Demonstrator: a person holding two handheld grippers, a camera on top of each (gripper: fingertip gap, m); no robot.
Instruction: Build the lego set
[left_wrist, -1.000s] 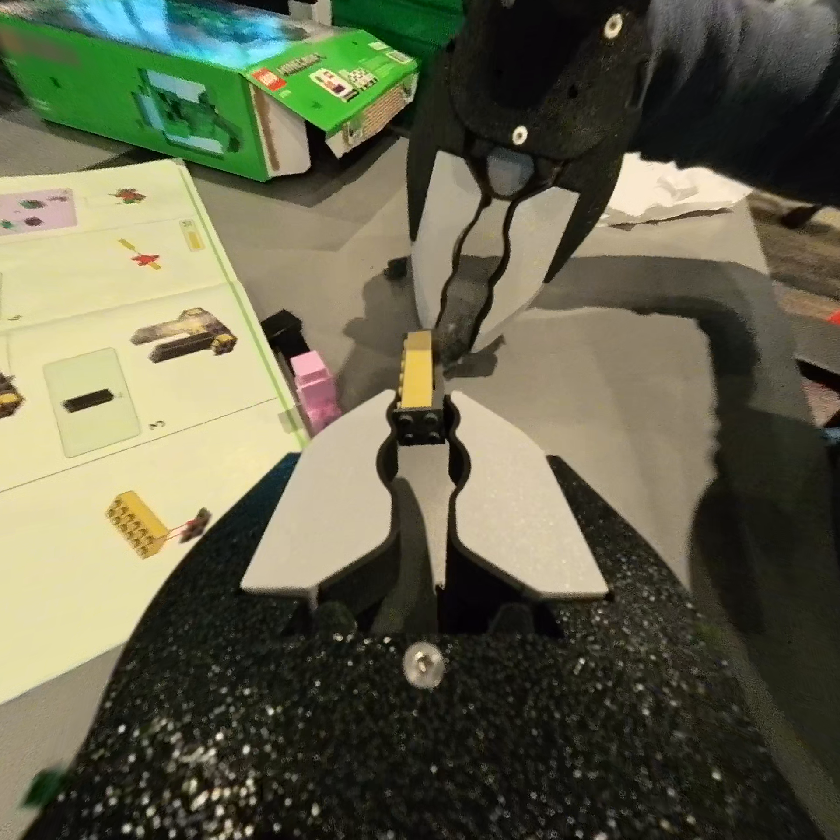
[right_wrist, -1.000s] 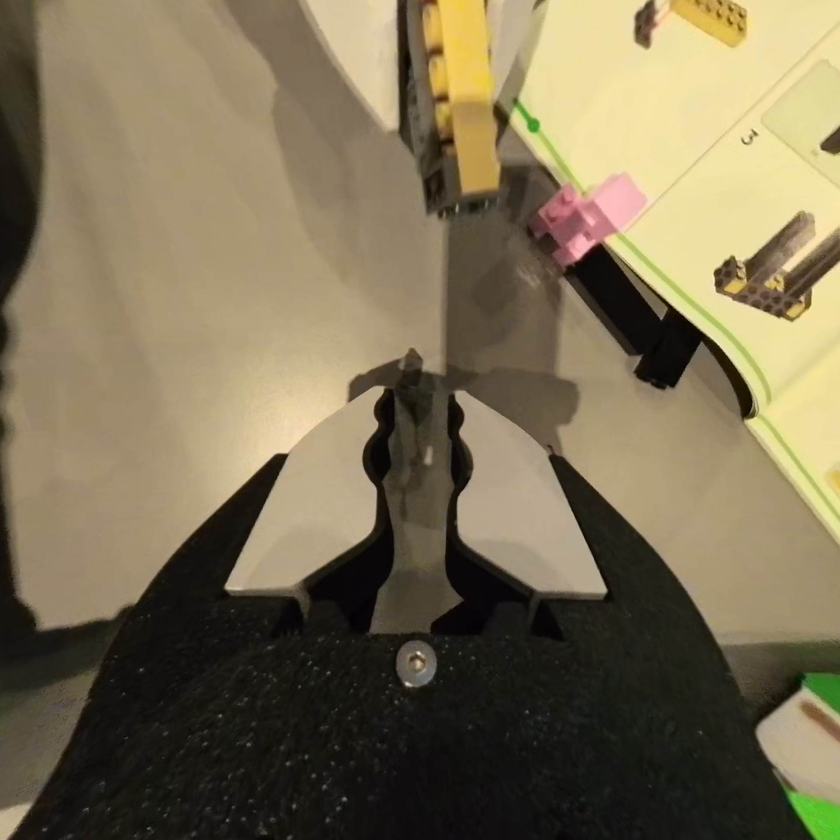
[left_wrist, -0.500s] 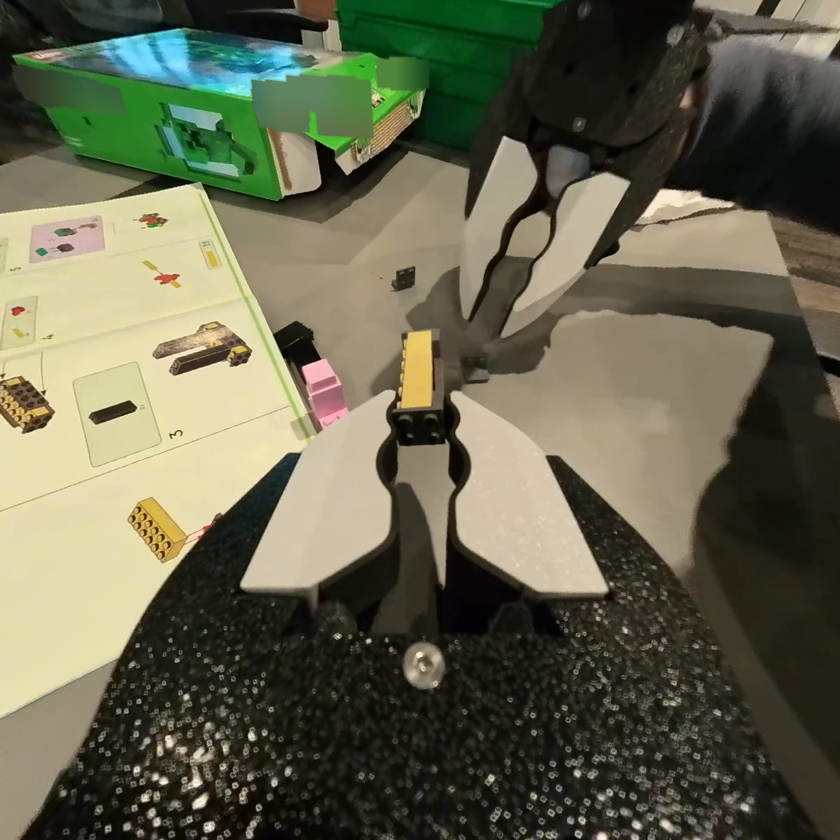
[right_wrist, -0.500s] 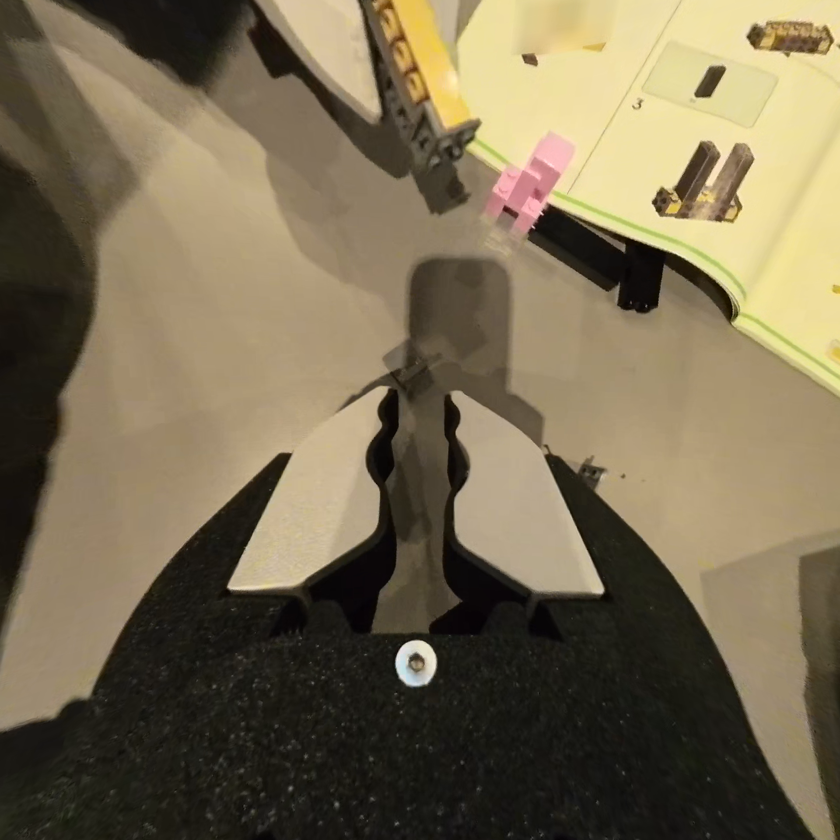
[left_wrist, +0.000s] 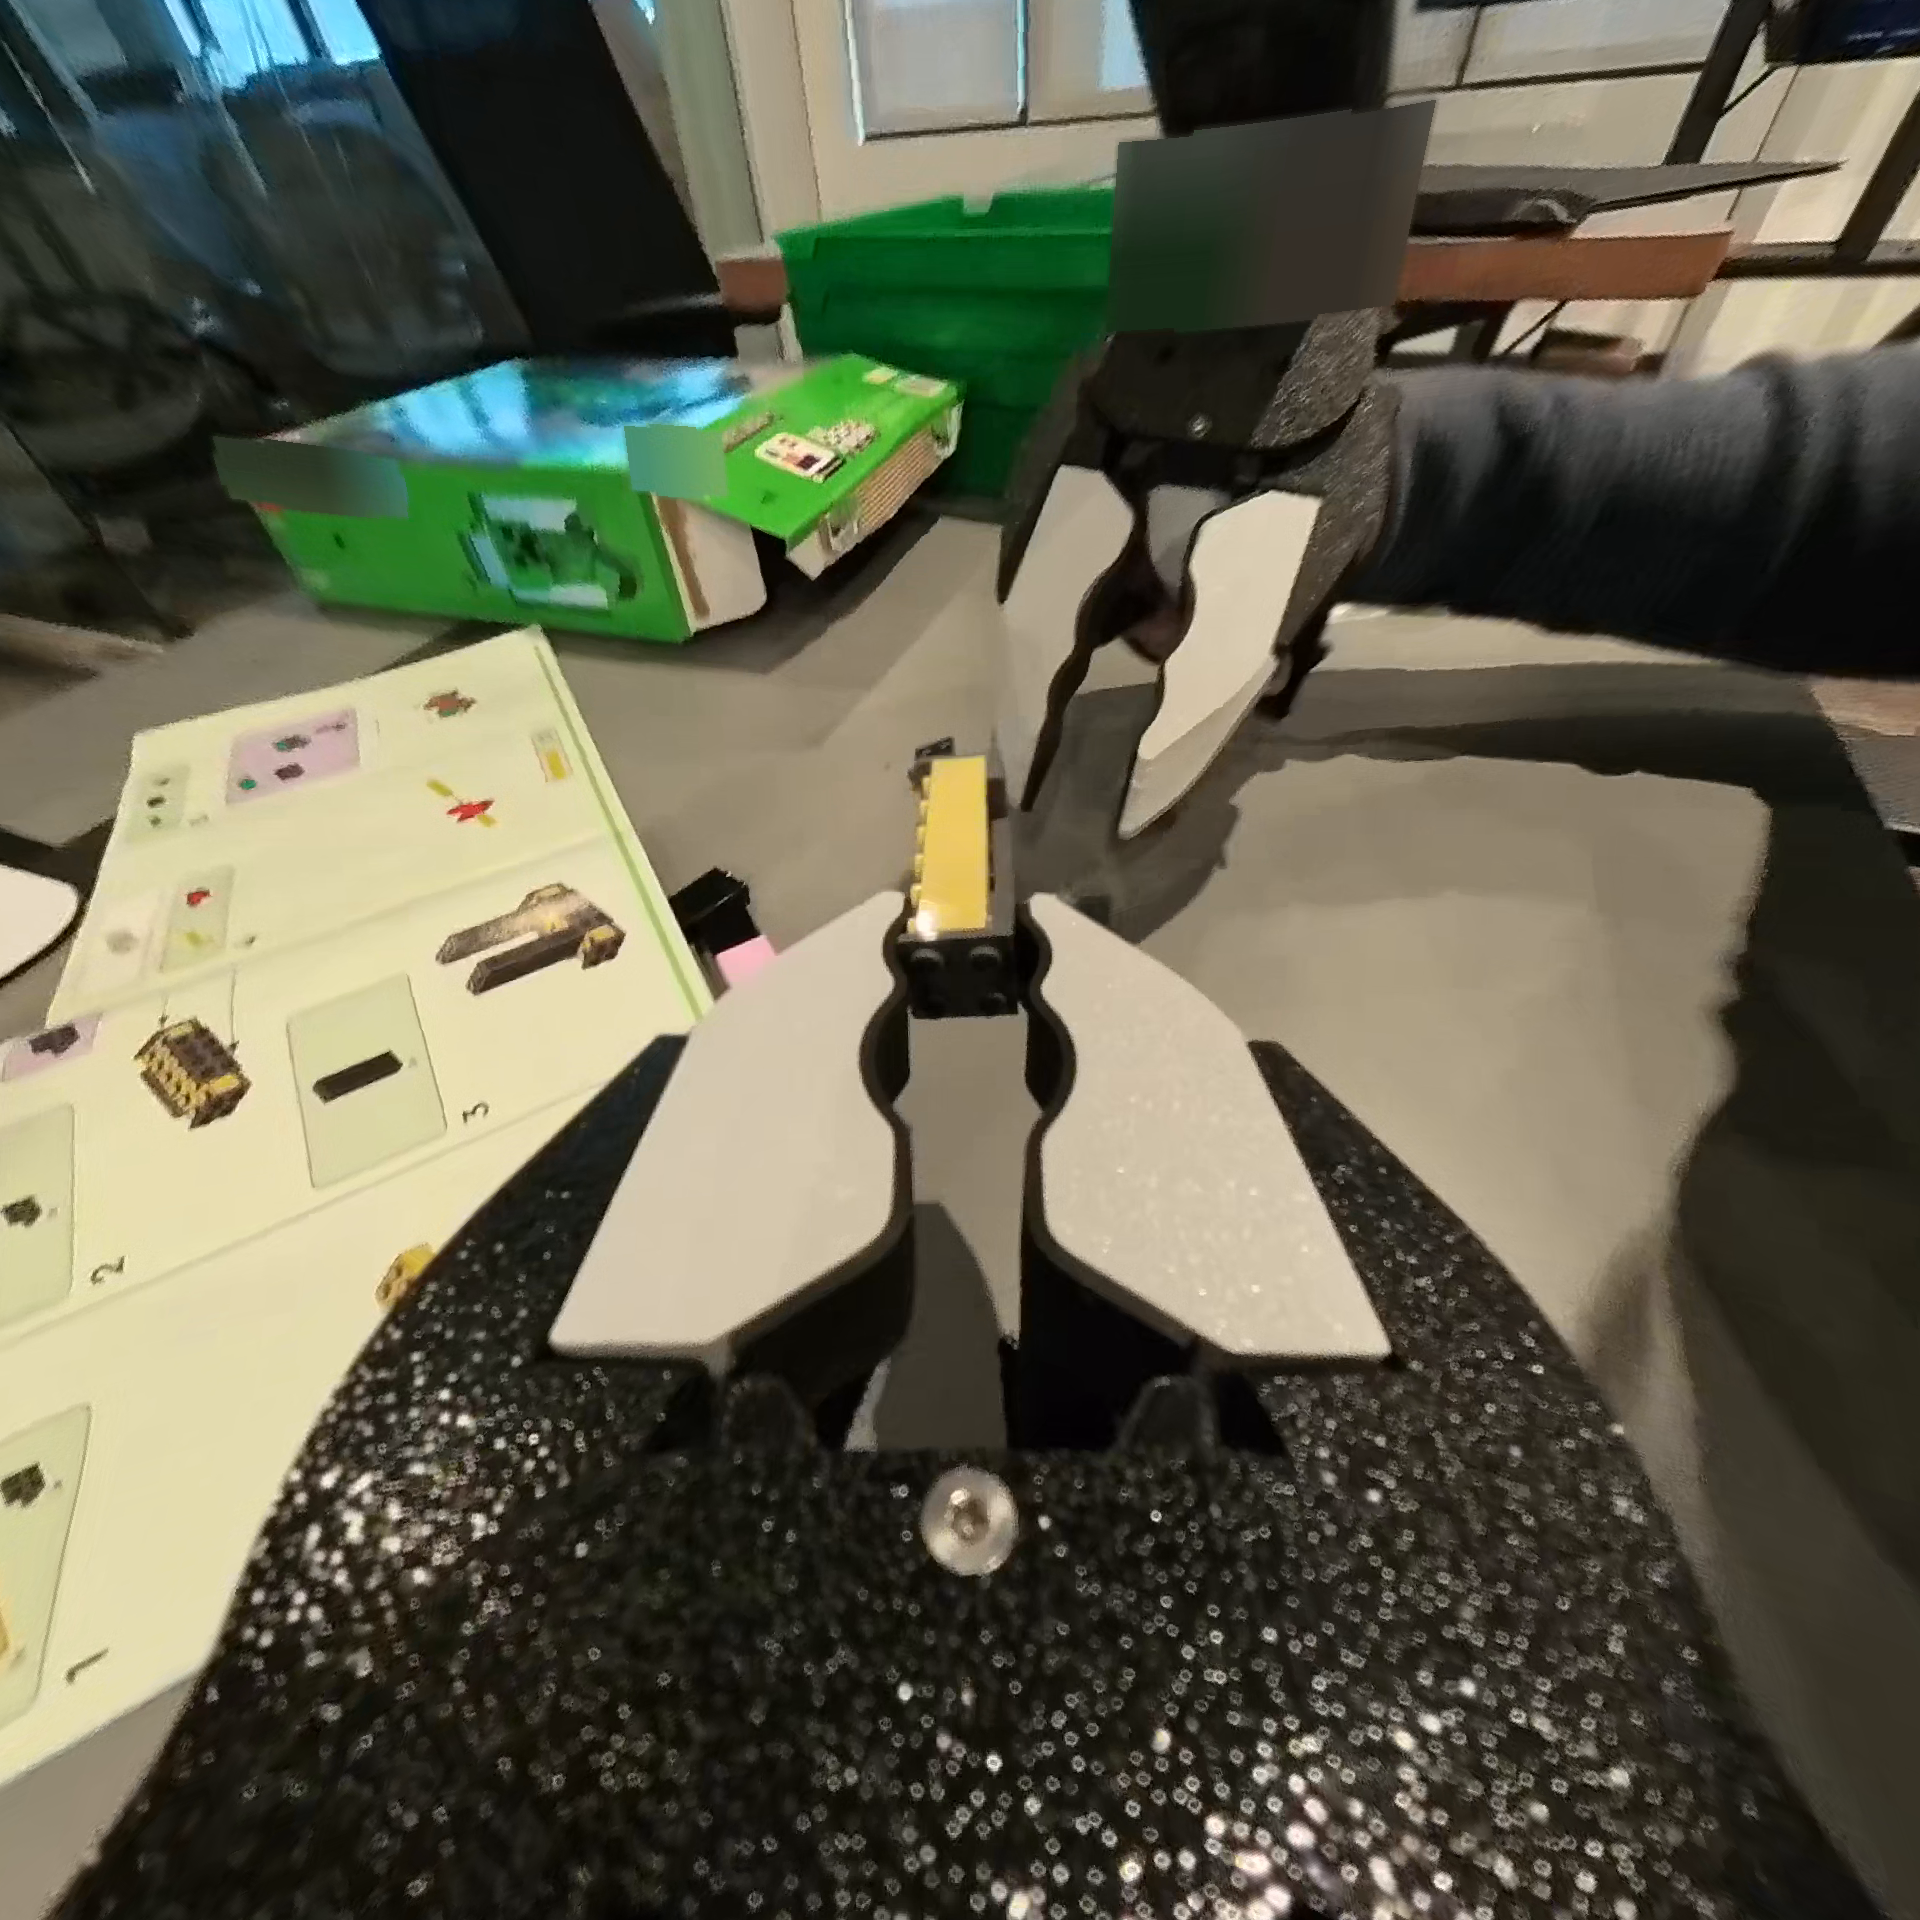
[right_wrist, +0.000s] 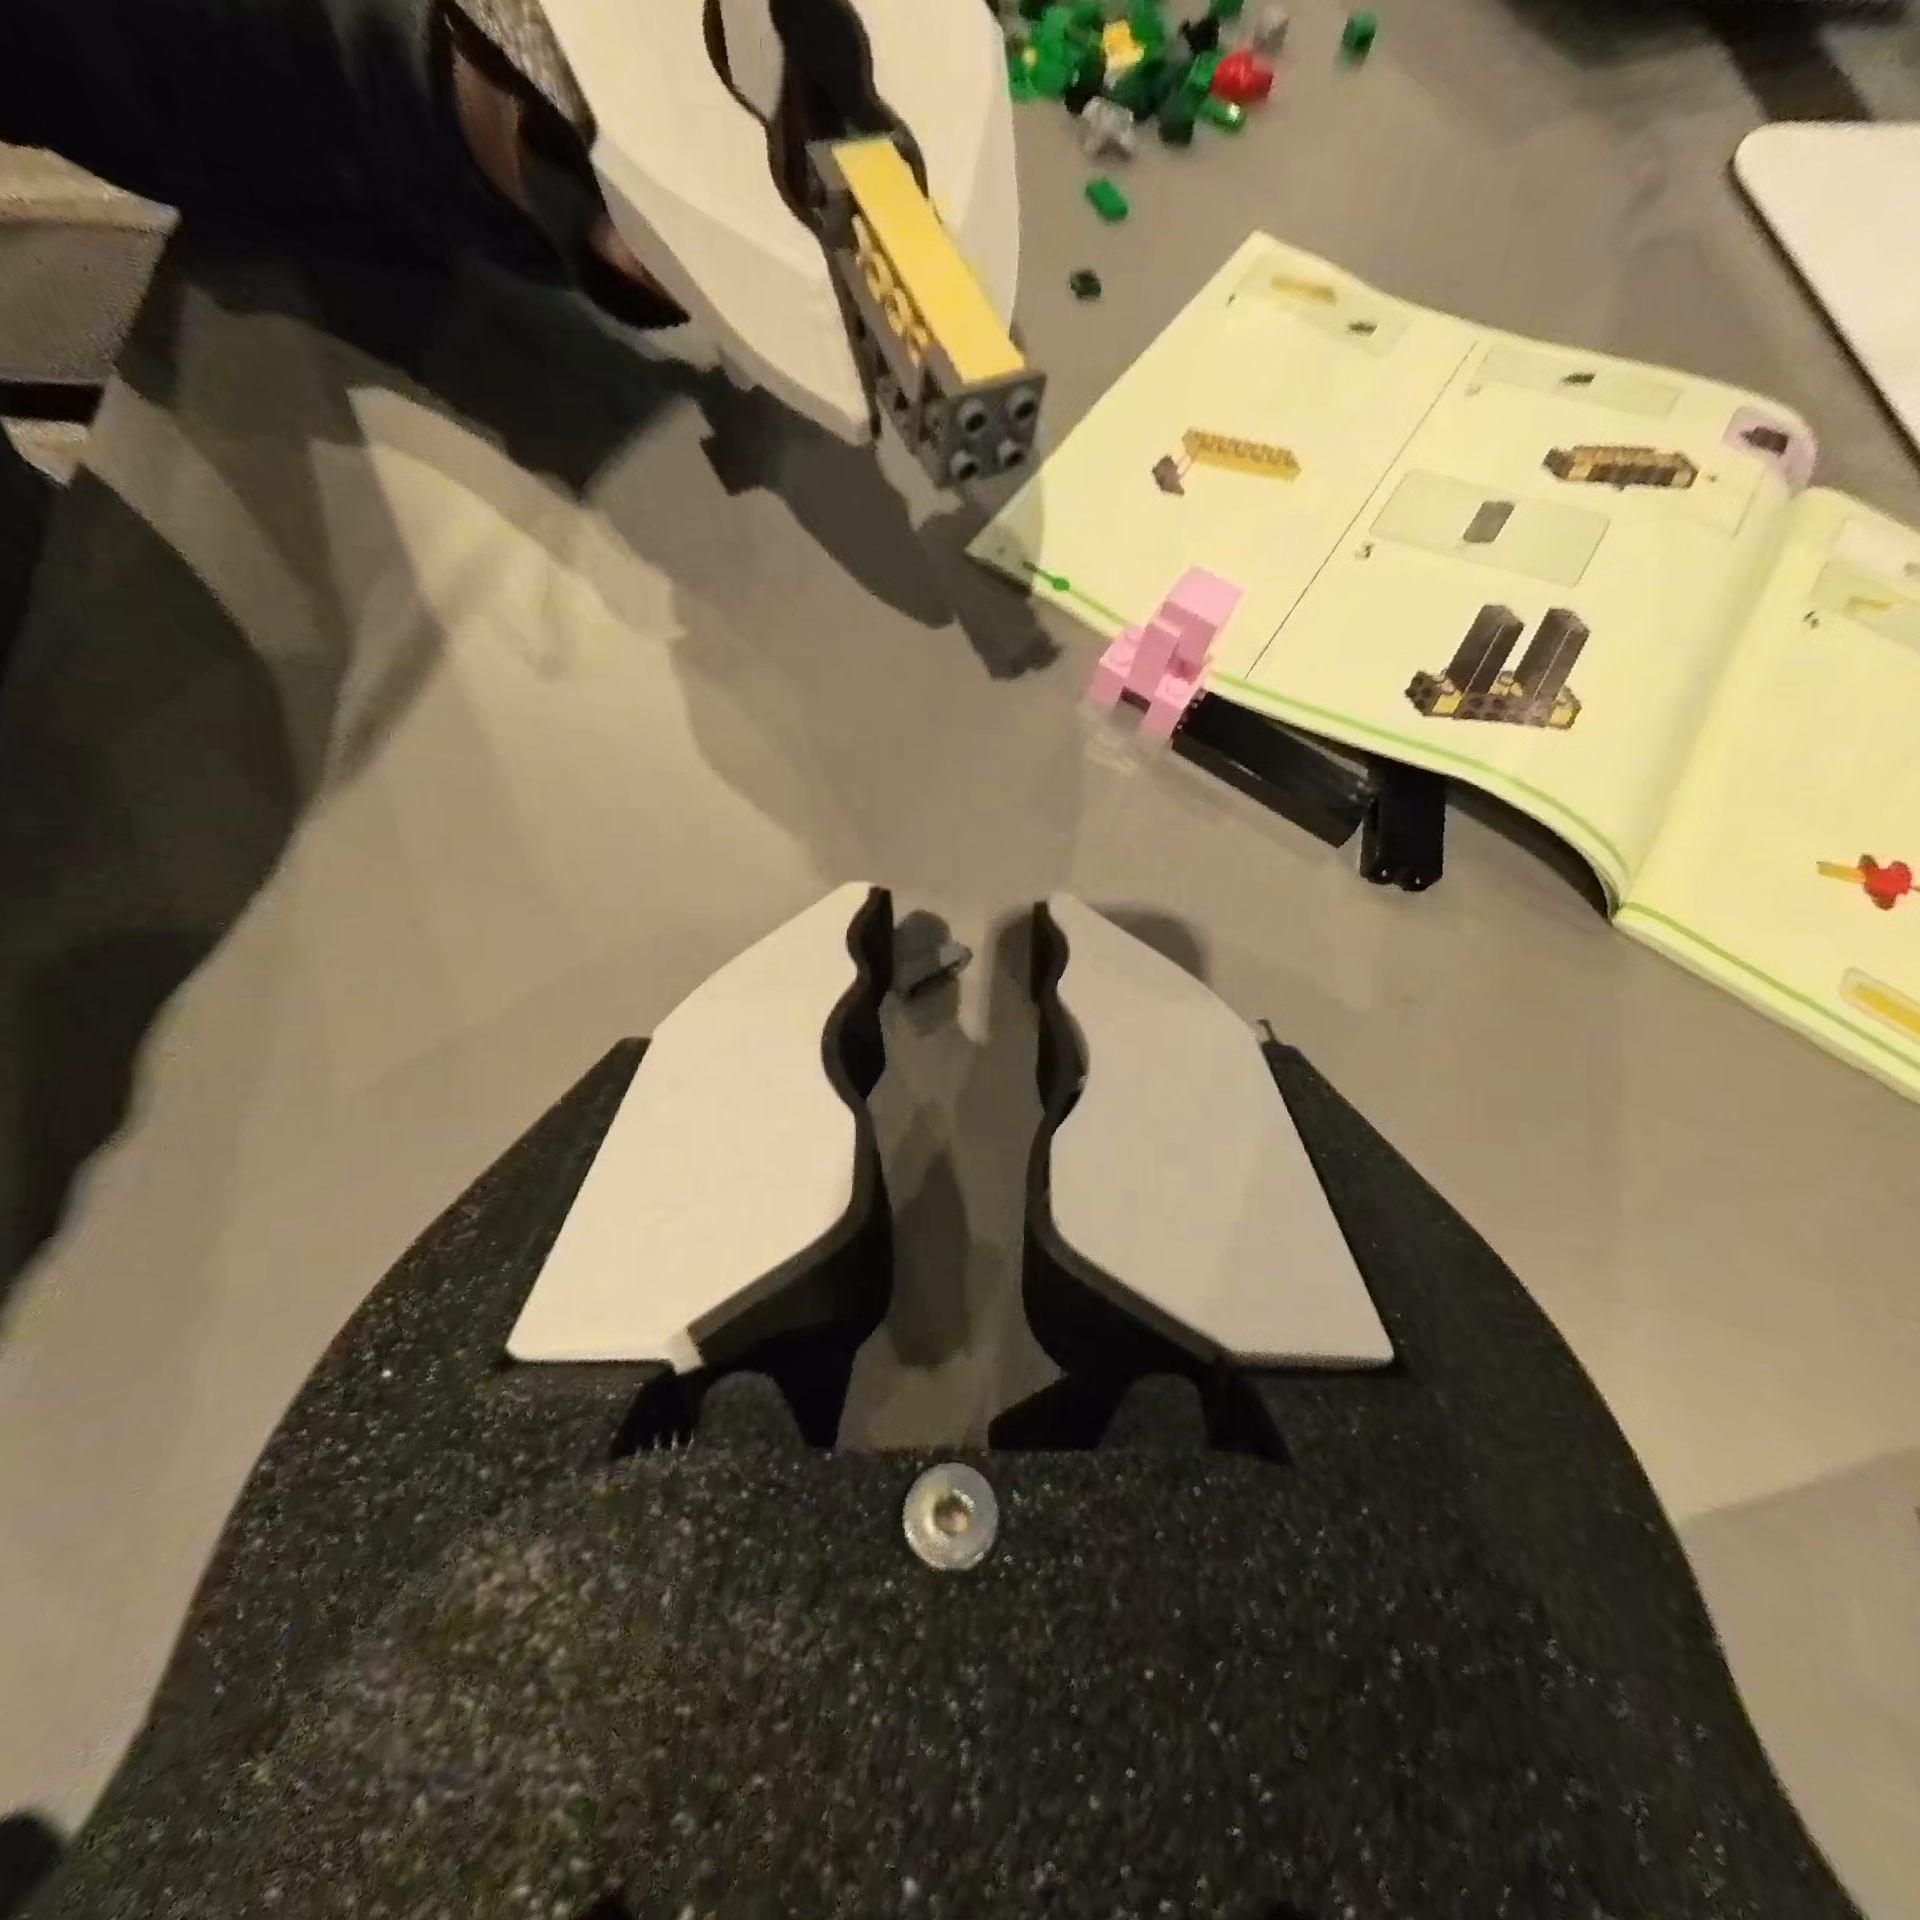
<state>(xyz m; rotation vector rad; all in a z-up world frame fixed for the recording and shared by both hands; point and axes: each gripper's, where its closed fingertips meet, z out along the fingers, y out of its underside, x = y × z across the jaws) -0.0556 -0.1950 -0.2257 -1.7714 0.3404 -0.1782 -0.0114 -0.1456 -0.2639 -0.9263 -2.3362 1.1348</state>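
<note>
- The left claw (left_wrist: 961, 940) clamps the yellow-and-black brick assembly (left_wrist: 958, 873), lifted above the table (left_wrist: 1403, 987).
- The right claw (right_wrist: 956, 935), beyond the assembly, pinches a small grey piece (right_wrist: 928, 966), blurred.

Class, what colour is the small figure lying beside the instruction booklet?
The small figure is pink, clearest in the right wrist view.
</note>
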